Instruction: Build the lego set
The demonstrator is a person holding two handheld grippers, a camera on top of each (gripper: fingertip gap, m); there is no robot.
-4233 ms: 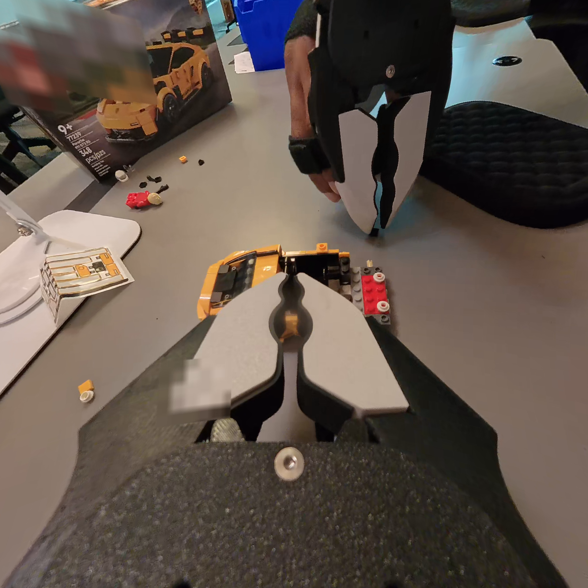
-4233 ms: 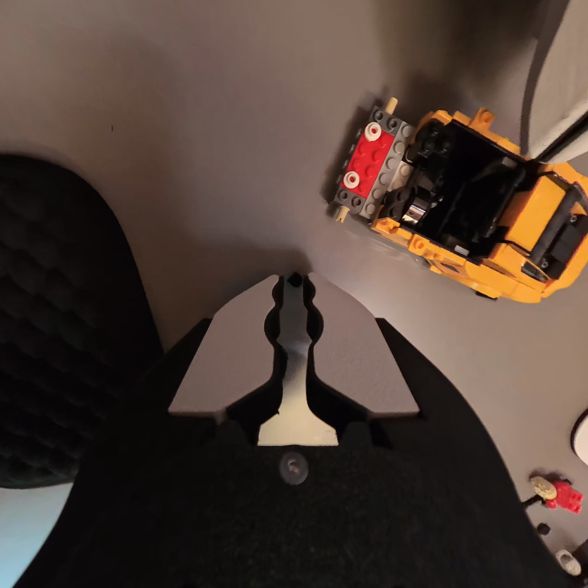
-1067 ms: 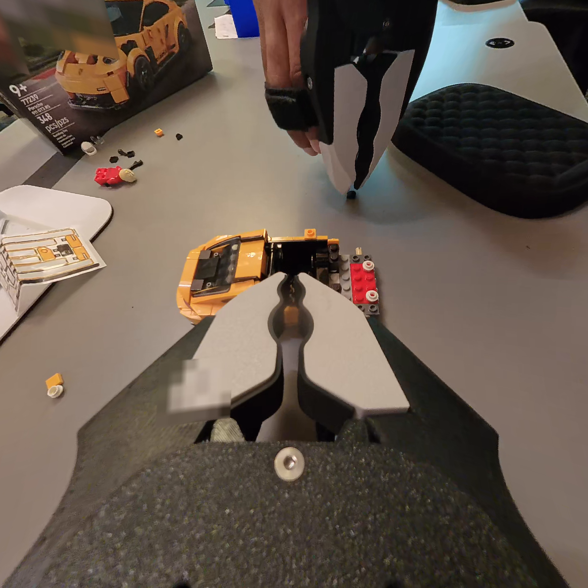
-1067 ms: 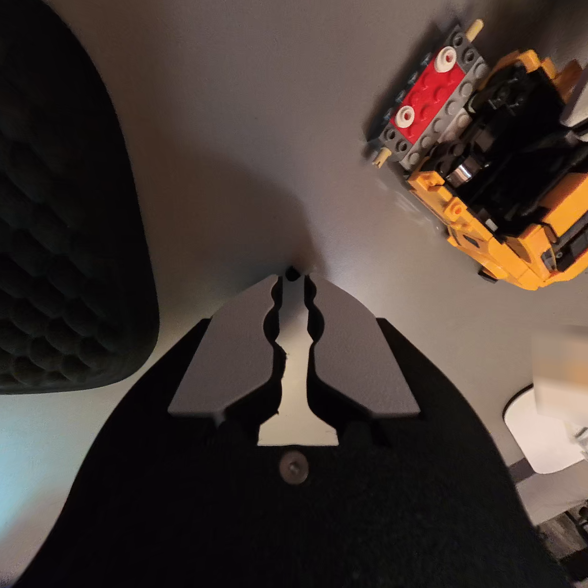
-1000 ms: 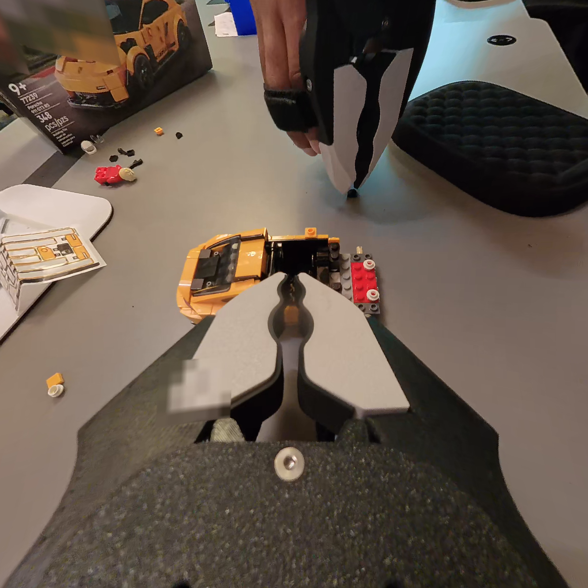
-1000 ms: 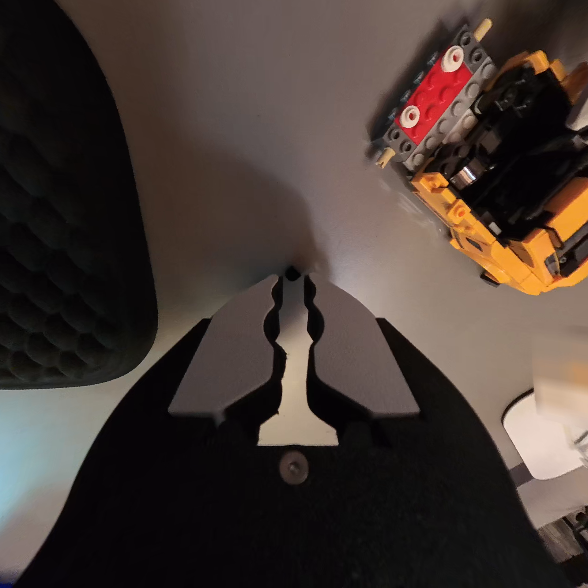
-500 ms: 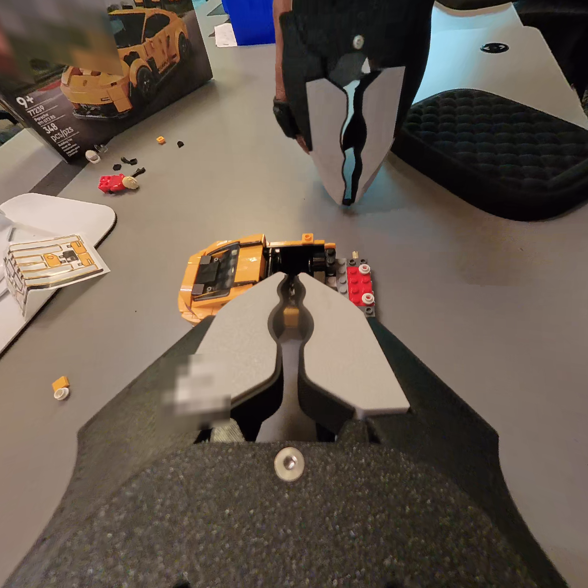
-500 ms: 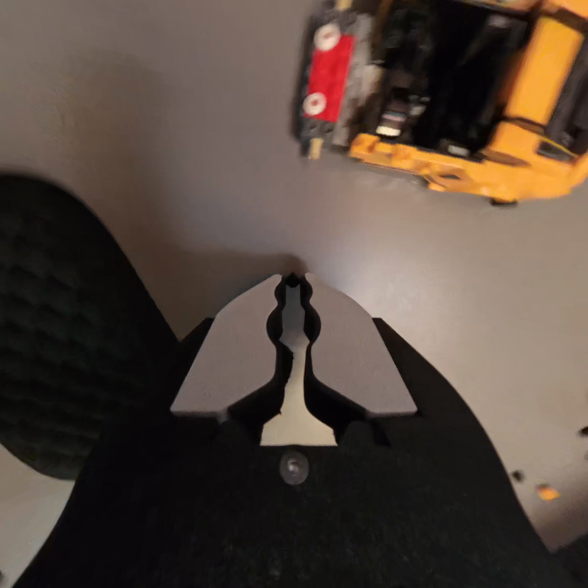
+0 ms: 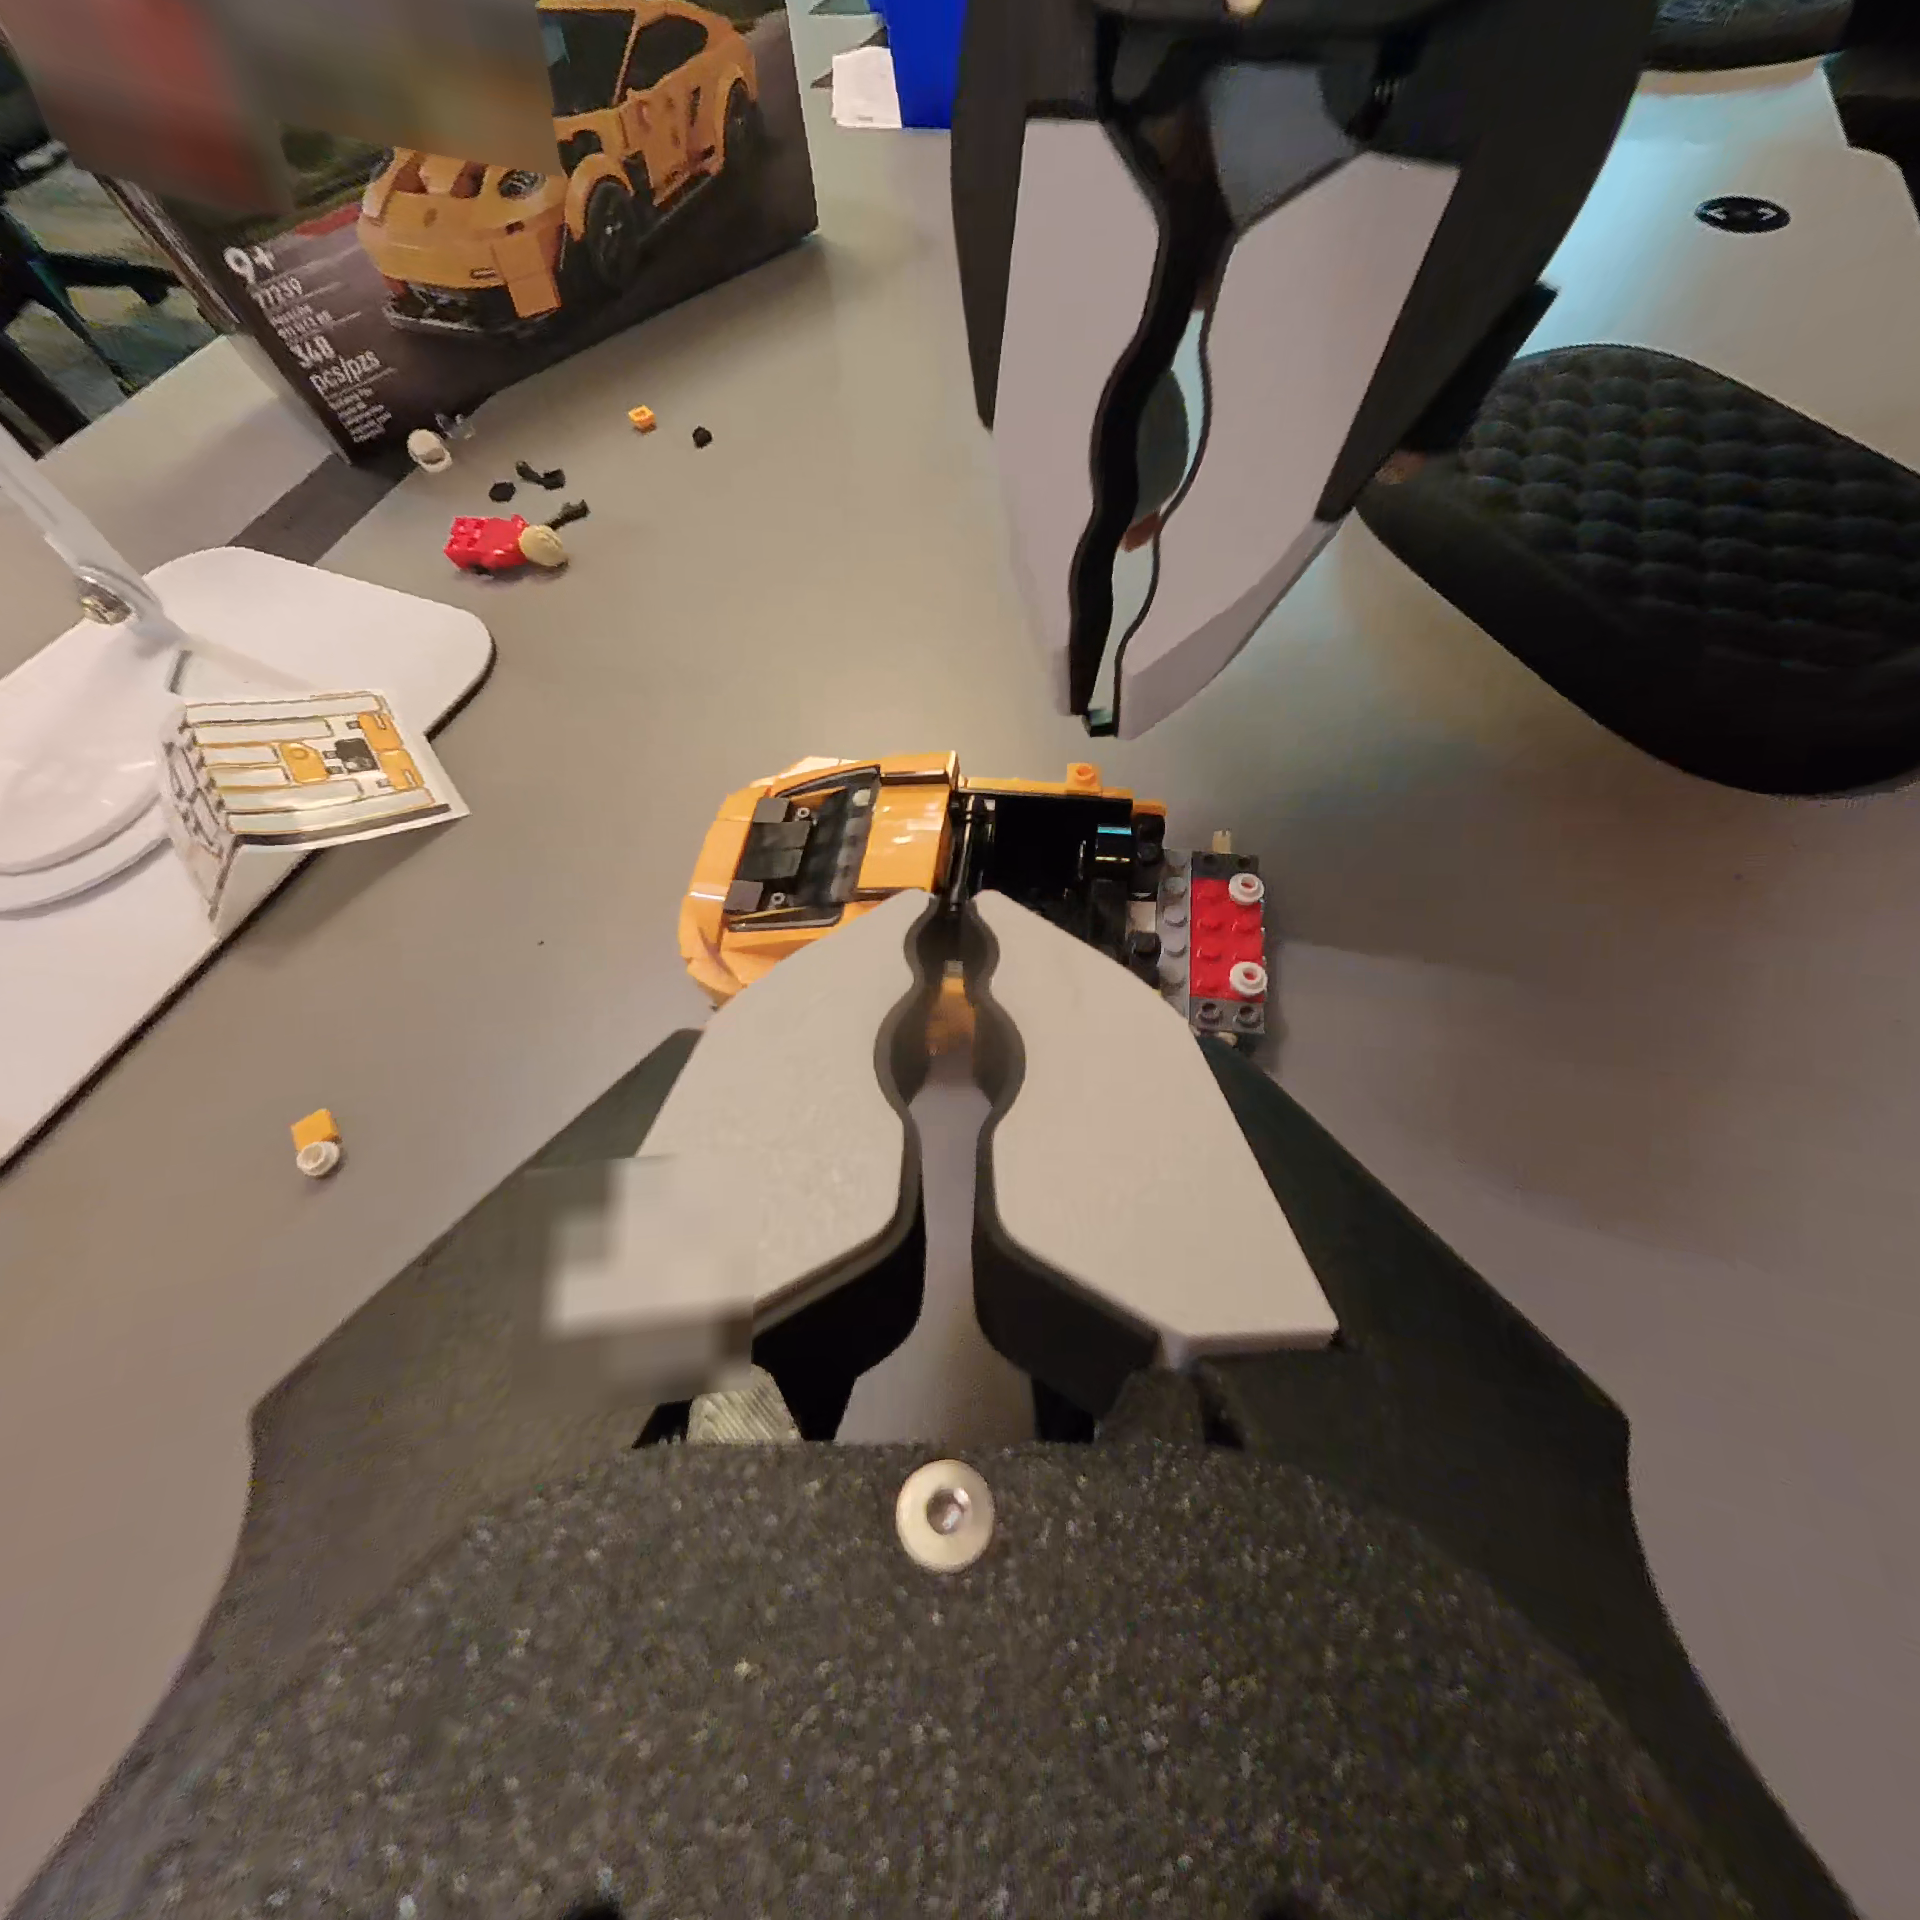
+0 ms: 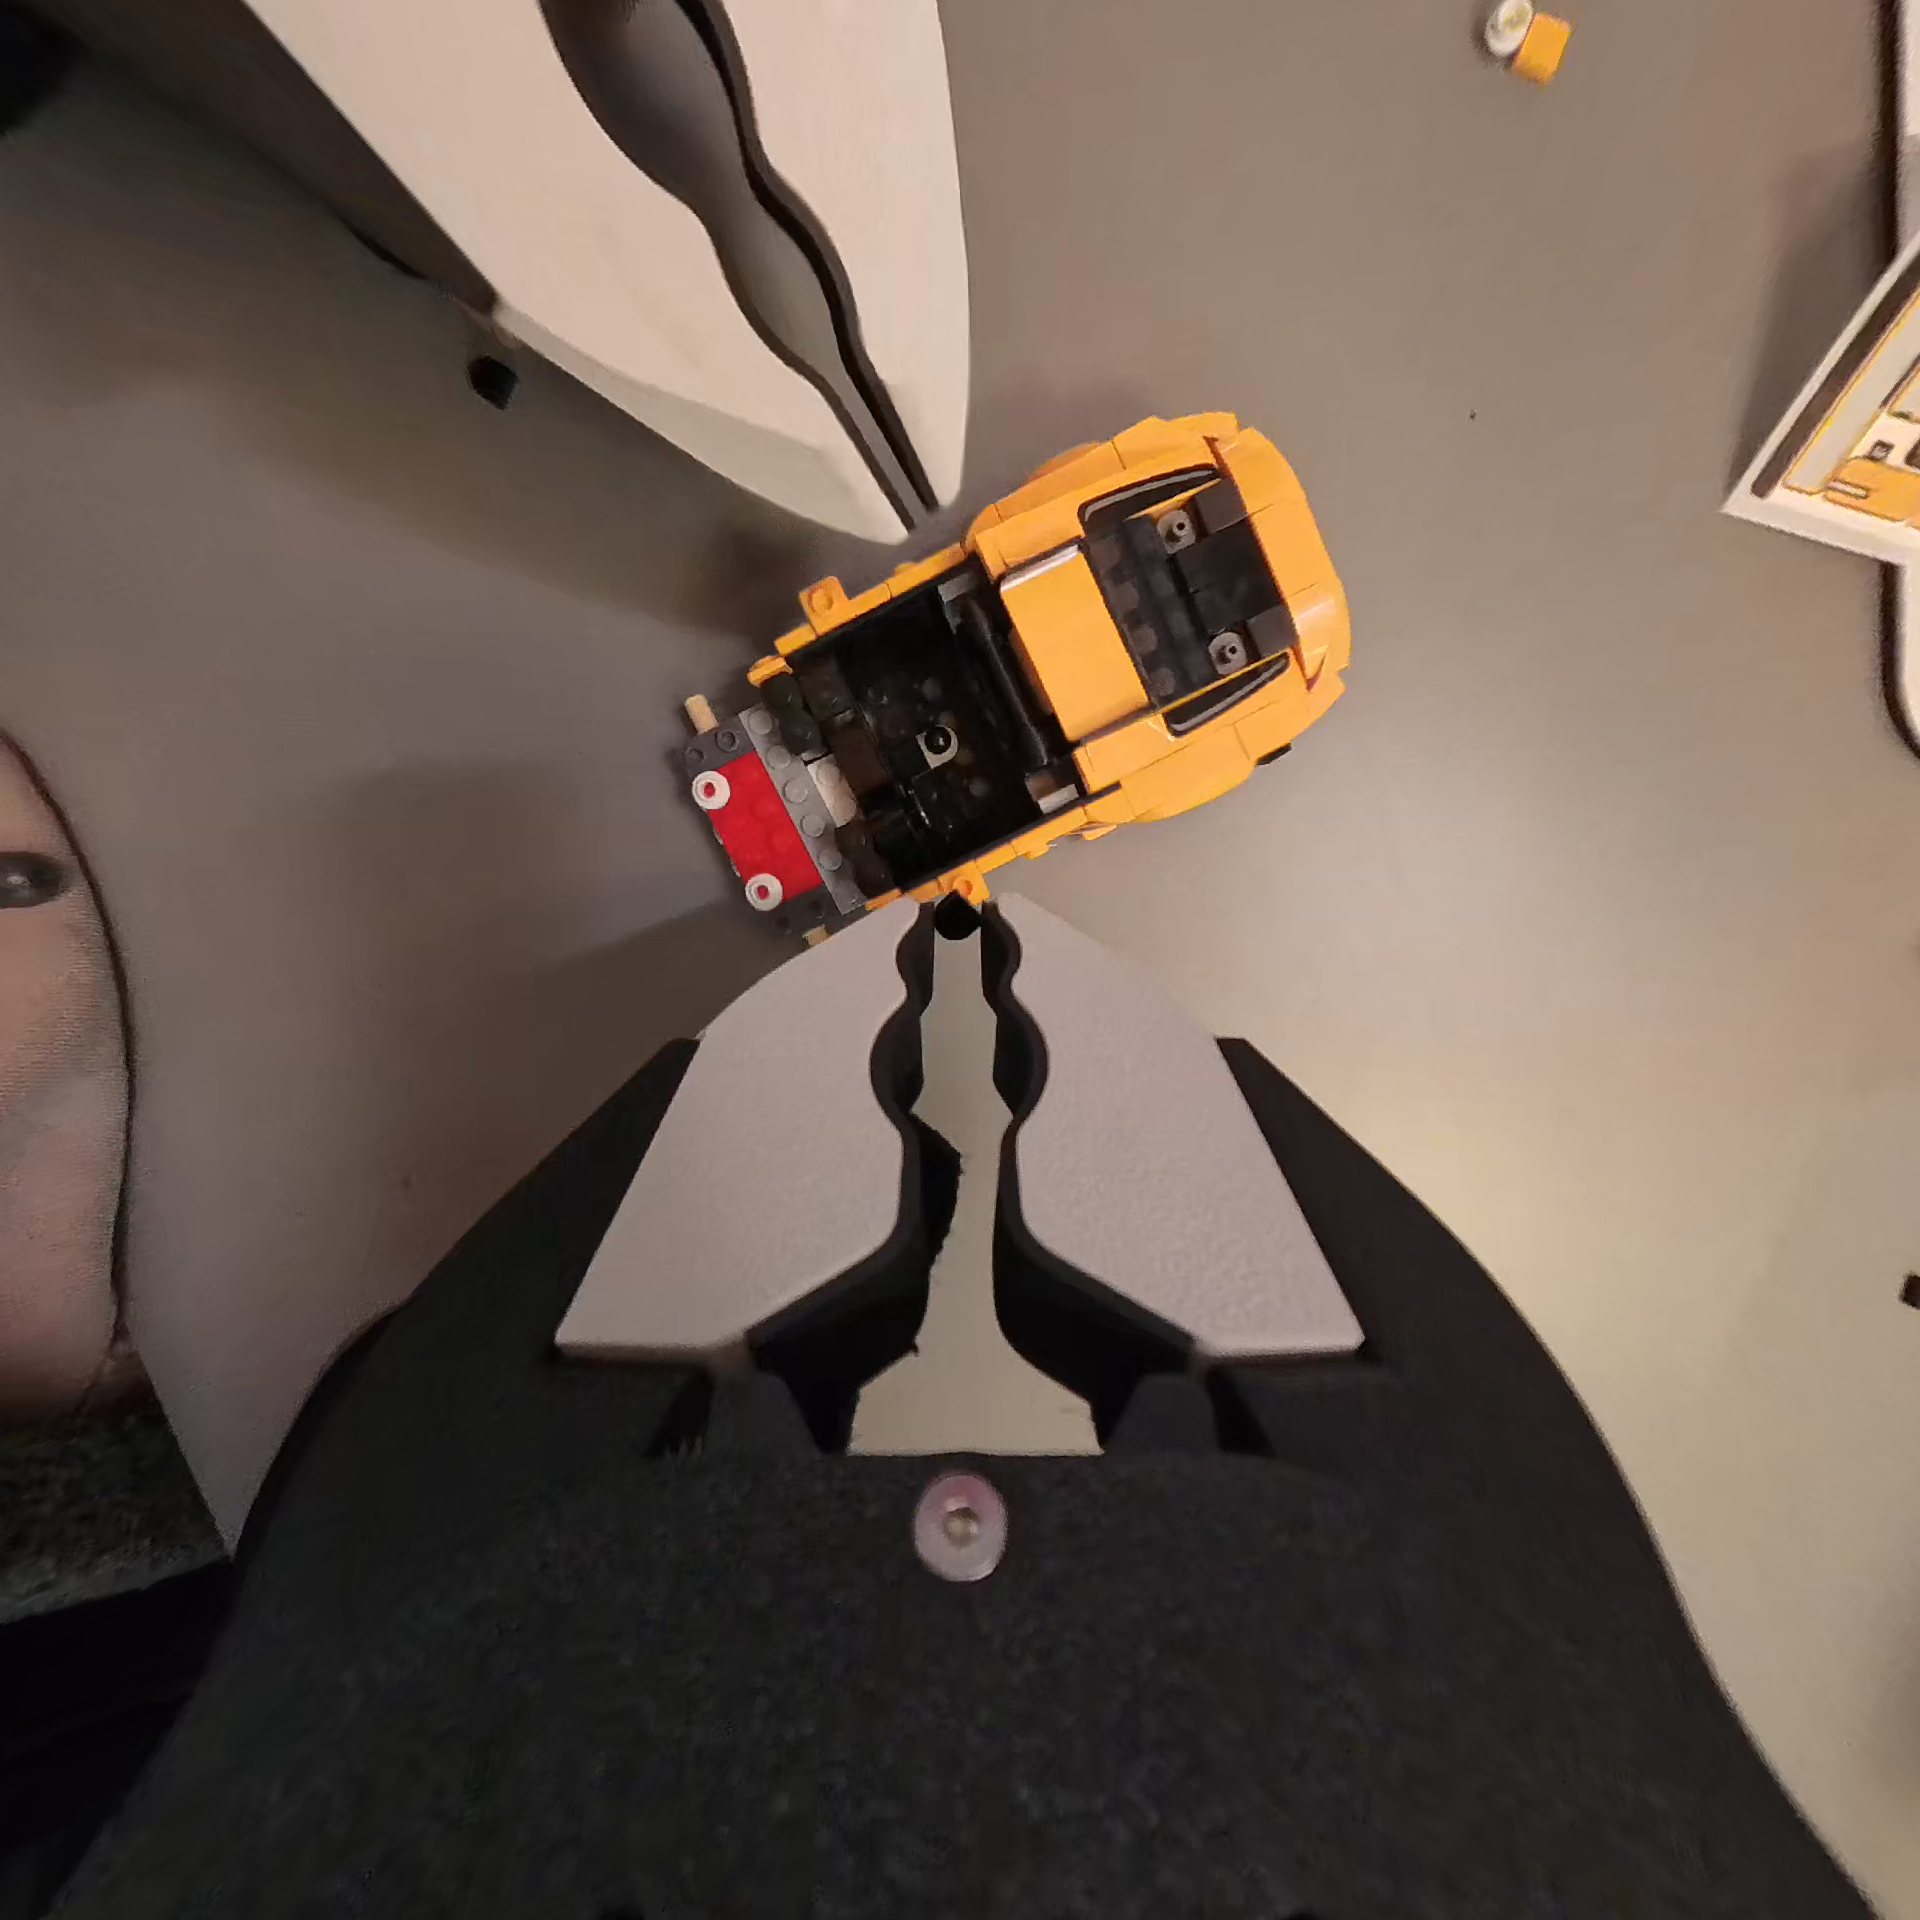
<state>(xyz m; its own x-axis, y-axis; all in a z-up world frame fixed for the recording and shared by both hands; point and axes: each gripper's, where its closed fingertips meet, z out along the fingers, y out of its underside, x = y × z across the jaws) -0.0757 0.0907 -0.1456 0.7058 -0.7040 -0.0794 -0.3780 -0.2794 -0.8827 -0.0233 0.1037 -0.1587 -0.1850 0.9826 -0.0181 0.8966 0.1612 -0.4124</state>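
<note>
An orange brick car (image 9: 831,862) with an open black cabin and a red plate (image 9: 1226,935) at its rear sits on the grey table. My left gripper (image 9: 951,912) is shut, with its tips at the car's near side by the cabin edge. The right wrist view shows it (image 10: 920,509) there too, tips together beside the car (image 10: 1143,644). My right gripper (image 10: 954,920) is shut on a small black piece (image 10: 954,923) and holds it just beside an orange stud on the car's far side. In the left wrist view it (image 9: 1099,717) hangs above the table just behind the car.
A box with a car picture (image 9: 582,208) stands at the back left. Loose black bits (image 9: 540,478) and a red piece (image 9: 488,540) lie in front of it. A sticker sheet (image 9: 301,769) on a white base (image 9: 312,634) is left, an orange piece (image 9: 315,1138) nearer. A black textured pad (image 9: 1683,561) lies right. My right fingertips sit around 6 cm from my left ones.
My right gripper closed on the small black piece on the table, lifted it and carried it from beside the pad to the car's far side. My left gripper stayed shut at the car.
</note>
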